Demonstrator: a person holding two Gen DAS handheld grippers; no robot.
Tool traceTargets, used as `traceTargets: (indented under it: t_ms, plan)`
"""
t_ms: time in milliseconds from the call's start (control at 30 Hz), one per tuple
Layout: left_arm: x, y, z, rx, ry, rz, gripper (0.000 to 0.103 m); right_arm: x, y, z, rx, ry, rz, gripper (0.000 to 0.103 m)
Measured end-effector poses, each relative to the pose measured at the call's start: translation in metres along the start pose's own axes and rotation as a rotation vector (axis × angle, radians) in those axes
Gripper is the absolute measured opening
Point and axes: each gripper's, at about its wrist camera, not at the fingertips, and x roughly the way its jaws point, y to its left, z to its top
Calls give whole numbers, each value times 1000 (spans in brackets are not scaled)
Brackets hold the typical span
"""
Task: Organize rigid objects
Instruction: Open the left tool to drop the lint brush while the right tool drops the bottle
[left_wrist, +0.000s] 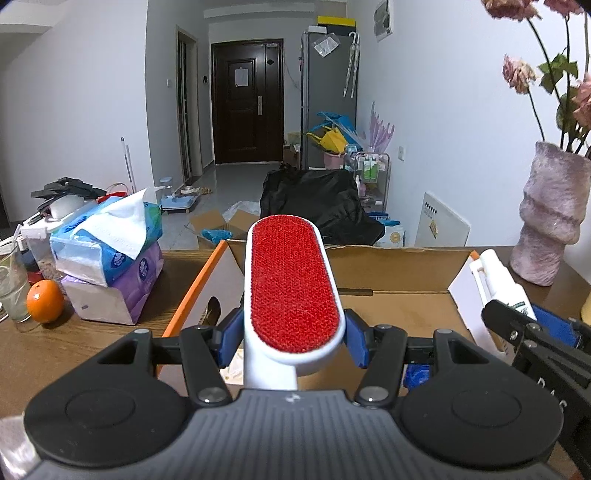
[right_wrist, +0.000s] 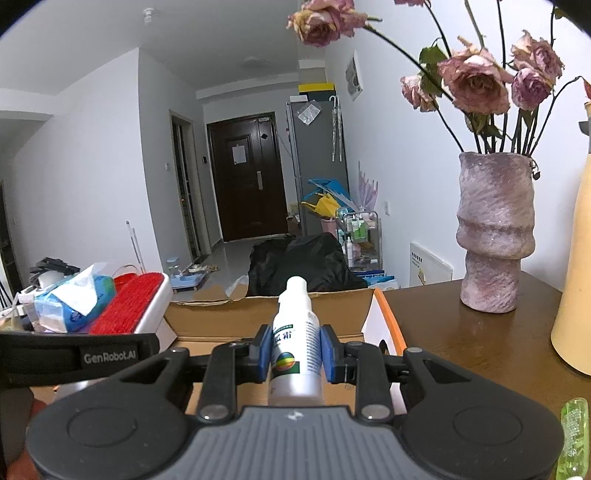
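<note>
Nearest the left wrist camera, the left gripper (left_wrist: 291, 343) has its blue-padded fingers (left_wrist: 229, 338) pressed on either side of a white plastic lint brush with a red bristle pad (left_wrist: 291, 284), gripping it where the handle meets the head; the brush points forward over an open brown cardboard box with an orange-edged flap (left_wrist: 399, 266) that sits on a dark wooden table (left_wrist: 92, 339). From this side the right gripper (left_wrist: 524, 325) enters at the right edge, carrying a white plastic bottle (left_wrist: 498, 280), though its fingertips are too cropped to judge there. The right wrist view settles it: the right gripper (right_wrist: 295, 354) has its blue pads (right_wrist: 328, 354) clamped narrow on the white plastic bottle (right_wrist: 295, 343), which bears green print and a multicoloured round logo and also points out over the box (right_wrist: 266, 314). Only the left view shows the round orange fruit (left_wrist: 45, 301), a clear drinking glass (left_wrist: 13, 284) and the stacked blue and purple tissue packs (left_wrist: 110, 254) at the table's left. Only the right view shows the whole mottled pink ribbed vase of dried pink roses (right_wrist: 495, 236), a pale yellow curved object (right_wrist: 574, 277) at the right edge, and the left gripper's black body lettered GenRobot.AI (right_wrist: 107, 356), with the lint brush (right_wrist: 136, 306) seen edge-on beyond it.
</note>
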Motion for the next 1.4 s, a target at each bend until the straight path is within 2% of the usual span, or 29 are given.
traceTargets:
  t_ms: [767, 1067, 1200, 1233, 1267, 1300, 1333, 1400]
  plan:
    - [54, 3, 8, 46, 32, 38, 59, 58, -2, 0, -31, 73, -33, 26]
    - [56, 6, 10, 51, 35, 17, 59, 63, 0, 0, -43, 94, -32, 27]
    - [48, 6, 12, 53, 11, 14, 63, 66, -1, 0, -45, 112, -38, 28]
    - [43, 5, 14, 55, -10, 12, 65, 65, -1, 0, -46, 110, -41, 29]
    - [37, 5, 15, 56, -37, 14, 80, 65, -1, 0, -47, 112, -40, 34]
    - [31, 5, 16, 54, -56, 23, 100, 64, -1, 0, -46, 114, -42, 42]
    - [26, 5, 17, 50, -79, 38, 103, 64, -1, 1, -46, 114, -48, 47]
    - [17, 3, 17, 63, -118, 53, 103, 62, -2, 1, -46, 109, -55, 68]
